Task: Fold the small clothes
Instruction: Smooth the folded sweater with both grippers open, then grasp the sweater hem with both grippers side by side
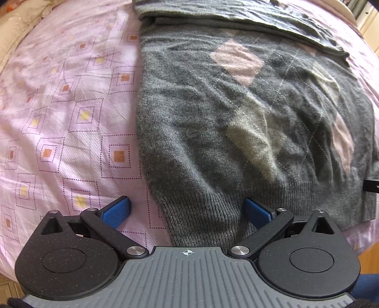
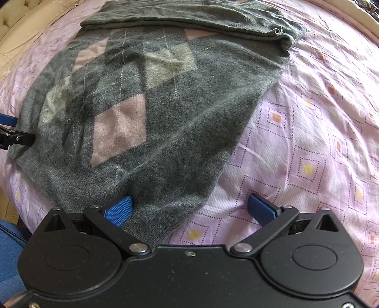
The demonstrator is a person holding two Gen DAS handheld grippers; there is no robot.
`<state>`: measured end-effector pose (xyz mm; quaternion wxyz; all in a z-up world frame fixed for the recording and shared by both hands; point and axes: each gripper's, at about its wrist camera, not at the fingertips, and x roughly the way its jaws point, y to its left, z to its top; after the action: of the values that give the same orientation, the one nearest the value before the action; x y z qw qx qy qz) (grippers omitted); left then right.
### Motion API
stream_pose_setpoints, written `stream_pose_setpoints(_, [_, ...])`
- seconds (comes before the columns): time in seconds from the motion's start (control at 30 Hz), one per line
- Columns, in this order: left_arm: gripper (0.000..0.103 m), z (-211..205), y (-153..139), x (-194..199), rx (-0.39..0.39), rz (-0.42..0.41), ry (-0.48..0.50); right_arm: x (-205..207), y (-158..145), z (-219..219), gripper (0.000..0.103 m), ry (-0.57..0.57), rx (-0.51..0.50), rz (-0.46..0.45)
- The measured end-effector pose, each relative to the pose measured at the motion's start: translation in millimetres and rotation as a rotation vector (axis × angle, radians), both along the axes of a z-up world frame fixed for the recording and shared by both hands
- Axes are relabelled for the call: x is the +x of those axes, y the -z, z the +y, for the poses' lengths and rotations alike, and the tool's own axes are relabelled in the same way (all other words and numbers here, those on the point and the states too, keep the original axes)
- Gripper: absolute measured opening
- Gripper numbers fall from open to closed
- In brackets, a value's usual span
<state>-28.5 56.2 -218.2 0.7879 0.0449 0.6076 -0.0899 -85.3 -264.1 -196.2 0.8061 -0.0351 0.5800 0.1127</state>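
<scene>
A grey knit sweater (image 1: 213, 113) with pink and pale diamond patches lies flat on the bed, its sleeves folded across the far end (image 1: 236, 16). My left gripper (image 1: 187, 210) is open over the sweater's near-left hem corner; one blue pad is on the sheet, the other on the ribbed hem. In the right wrist view the same sweater (image 2: 146, 106) spreads out ahead. My right gripper (image 2: 190, 208) is open astride the near-right hem corner, its left pad on the knit and its right pad over the sheet. The left gripper (image 2: 11, 135) shows at the far left edge.
A lilac bedsheet (image 1: 71, 106) printed with dotted squares covers the bed (image 2: 319, 142). A padded beige headboard or edge (image 2: 14, 28) runs along the far side. Blue cloth, a person's trouser leg (image 2: 9, 255), shows at bottom left.
</scene>
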Motion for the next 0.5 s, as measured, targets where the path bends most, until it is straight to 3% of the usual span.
stream_pose_setpoints(0.13, [0.093, 1.9, -5.7, 0.1, -0.008, 0.000, 0.015, -1.3, -4.7, -7.2, 0.102, 0.031, 0.054, 0.020])
stream_pose_setpoints(0.2, [0.086, 2.1, -9.0, -5.9, -0.019, 0.001, 0.023, -3.2, -8.7, -12.5, 0.095, 0.053, 0.101, 0.026])
stream_pose_setpoints(0.27, [0.082, 1.6, -10.9, -12.1, -0.029, 0.002, 0.027, -6.9, -11.0, -17.9, 0.081, 0.073, 0.163, 0.045])
stream_pose_setpoints(0.5, [0.064, 6.8, -15.4, -27.9, -0.102, 0.022, 0.027, -26.2, -10.3, -20.5, 0.065, 0.069, 0.279, 0.120])
